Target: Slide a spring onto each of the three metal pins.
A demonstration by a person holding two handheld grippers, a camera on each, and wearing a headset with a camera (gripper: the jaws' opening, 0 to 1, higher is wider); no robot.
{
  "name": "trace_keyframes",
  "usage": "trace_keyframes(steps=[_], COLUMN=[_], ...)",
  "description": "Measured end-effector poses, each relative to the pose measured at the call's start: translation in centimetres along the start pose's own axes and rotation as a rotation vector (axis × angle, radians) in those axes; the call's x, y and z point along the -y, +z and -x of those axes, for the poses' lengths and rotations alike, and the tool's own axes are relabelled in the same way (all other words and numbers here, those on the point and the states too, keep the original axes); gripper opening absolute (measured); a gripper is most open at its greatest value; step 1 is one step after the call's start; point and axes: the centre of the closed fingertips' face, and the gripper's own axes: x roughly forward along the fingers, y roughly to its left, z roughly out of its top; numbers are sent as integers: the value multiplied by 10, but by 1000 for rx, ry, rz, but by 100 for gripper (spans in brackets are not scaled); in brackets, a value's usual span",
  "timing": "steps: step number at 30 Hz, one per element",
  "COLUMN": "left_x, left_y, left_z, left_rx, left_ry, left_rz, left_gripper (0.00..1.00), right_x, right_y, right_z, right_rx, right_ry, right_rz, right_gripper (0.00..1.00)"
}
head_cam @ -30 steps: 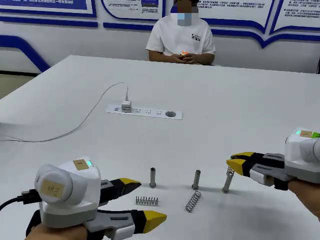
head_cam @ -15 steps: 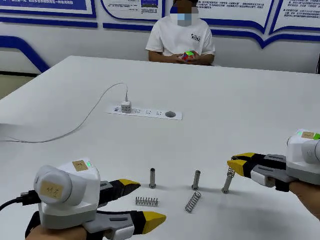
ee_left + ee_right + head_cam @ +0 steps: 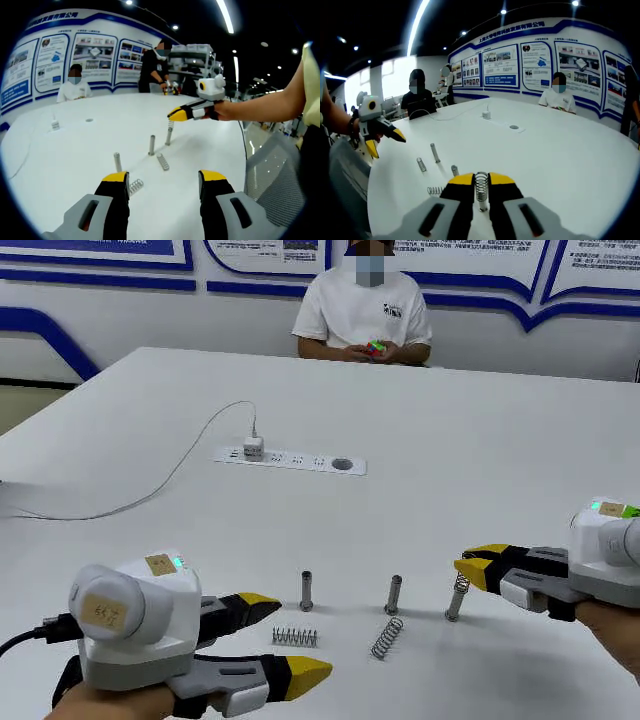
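Three metal pins stand on the white table: the left pin [image 3: 306, 591], the middle pin [image 3: 394, 594] and the right pin [image 3: 455, 606]. My right gripper [image 3: 466, 568] is shut on a spring [image 3: 460, 584] that sits over the top of the right pin, which leans slightly. In the right gripper view the spring [image 3: 481, 185] stands between the yellow-tipped jaws of that gripper [image 3: 481, 181]. Two loose springs lie on the table: one spring [image 3: 294, 637] in front of the left pin, the other spring [image 3: 387, 637] in front of the middle pin. My left gripper [image 3: 288, 640] is open and holds nothing, close to the near spring [image 3: 134, 186].
A white power strip [image 3: 290, 461] with a plugged charger and a cable [image 3: 170, 480] lies mid-table. A person [image 3: 362, 315] sits at the far edge handling a small coloured cube. Bare tabletop [image 3: 480, 470] surrounds the pins.
Both grippers stay almost where they were, the right one still on the spring at the right pin. The head camera has shifted slightly.
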Motion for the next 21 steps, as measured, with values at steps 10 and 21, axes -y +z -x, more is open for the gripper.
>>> trace_keyframes(steps=[10, 21], left_x=[0, 1], left_y=[-1, -1], left_z=[-1, -1], left_rx=[-1, 2], left_ry=[1, 1], left_rz=[5, 6], left_gripper=[57, 57], right_x=[1, 1], right_y=[-12, -28], right_z=[-6, -12], right_rx=[-13, -46], right_ry=[-20, -27], right_rz=[-8, -10], right_gripper=[12, 12])
